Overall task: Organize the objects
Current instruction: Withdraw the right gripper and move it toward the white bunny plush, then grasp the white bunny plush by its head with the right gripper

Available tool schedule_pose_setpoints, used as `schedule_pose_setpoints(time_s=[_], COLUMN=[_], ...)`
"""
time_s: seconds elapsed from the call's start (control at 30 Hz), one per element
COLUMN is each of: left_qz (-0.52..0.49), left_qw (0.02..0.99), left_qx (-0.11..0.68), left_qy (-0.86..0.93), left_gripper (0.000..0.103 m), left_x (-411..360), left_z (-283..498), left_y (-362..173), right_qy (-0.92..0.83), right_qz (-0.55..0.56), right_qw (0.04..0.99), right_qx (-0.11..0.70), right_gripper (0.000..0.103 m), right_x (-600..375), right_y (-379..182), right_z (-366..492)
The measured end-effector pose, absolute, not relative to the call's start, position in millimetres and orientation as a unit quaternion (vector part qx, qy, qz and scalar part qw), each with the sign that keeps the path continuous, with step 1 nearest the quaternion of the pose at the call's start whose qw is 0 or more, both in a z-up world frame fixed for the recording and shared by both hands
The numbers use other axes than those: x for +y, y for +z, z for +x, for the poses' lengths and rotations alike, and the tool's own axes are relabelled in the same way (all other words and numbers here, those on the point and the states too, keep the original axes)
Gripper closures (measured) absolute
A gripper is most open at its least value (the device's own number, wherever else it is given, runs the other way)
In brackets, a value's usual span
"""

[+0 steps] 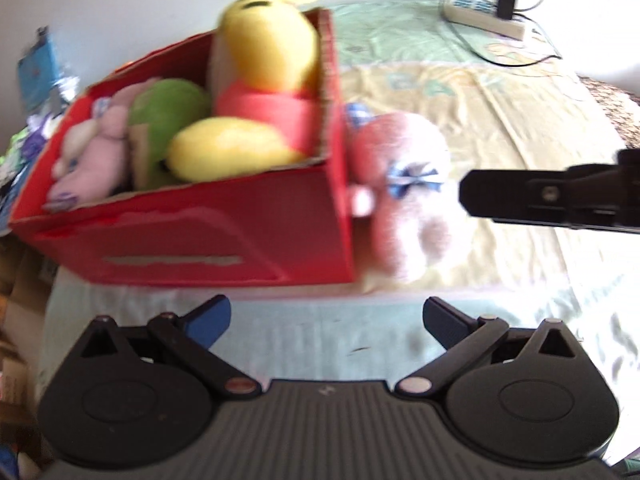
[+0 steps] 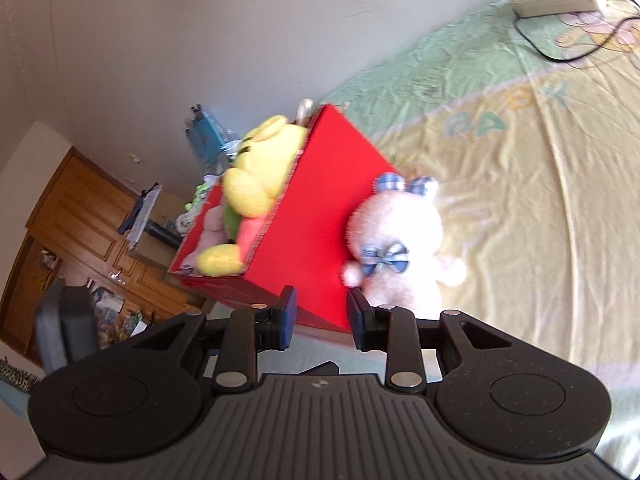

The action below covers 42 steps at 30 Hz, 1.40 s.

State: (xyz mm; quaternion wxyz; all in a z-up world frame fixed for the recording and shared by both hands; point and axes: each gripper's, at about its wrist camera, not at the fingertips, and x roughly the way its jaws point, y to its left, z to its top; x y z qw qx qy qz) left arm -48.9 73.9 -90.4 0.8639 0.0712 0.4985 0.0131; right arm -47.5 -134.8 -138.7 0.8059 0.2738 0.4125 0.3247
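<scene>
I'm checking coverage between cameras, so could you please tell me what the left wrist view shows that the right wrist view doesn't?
Only the left wrist view shows the open left gripper and the green plush clearly inside the box. Only the right wrist view shows the wooden cabinets and a dark chair. Both share the red box, the yellow plush bear, the pink plush beside the box, and the power strip.

Red box (image 1: 224, 216); yellow bear (image 1: 264, 52); pink plush (image 2: 396, 236), blue plaid bows
</scene>
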Motion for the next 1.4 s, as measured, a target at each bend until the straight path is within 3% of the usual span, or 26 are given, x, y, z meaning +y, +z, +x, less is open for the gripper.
schedule_pose_setpoints(time_s=[0.73, 1.0, 1.4], left_qz=[0.014, 0.008, 0.025], left_qw=[0.87, 0.864, 0.862], left_qx=[0.483, 0.489, 0.473], left_qy=[-0.096, -0.121, -0.18], left_gripper=[0.007, 0.008, 0.006], left_x=[72, 69, 44], left_z=[-34, -34, -39], left_y=[-126, -127, -116], right_qy=[0.282, 0.287, 0.267], right_qz=[0.295, 0.321, 0.328], right_qw=[0.783, 0.769, 0.773], right_qx=[0.47, 0.472, 0.473], right_gripper=[0.068, 0.075, 0.071], right_x=[-131, -140, -184], right_y=[-210, -211, -199], right_z=[-14, -19, -50])
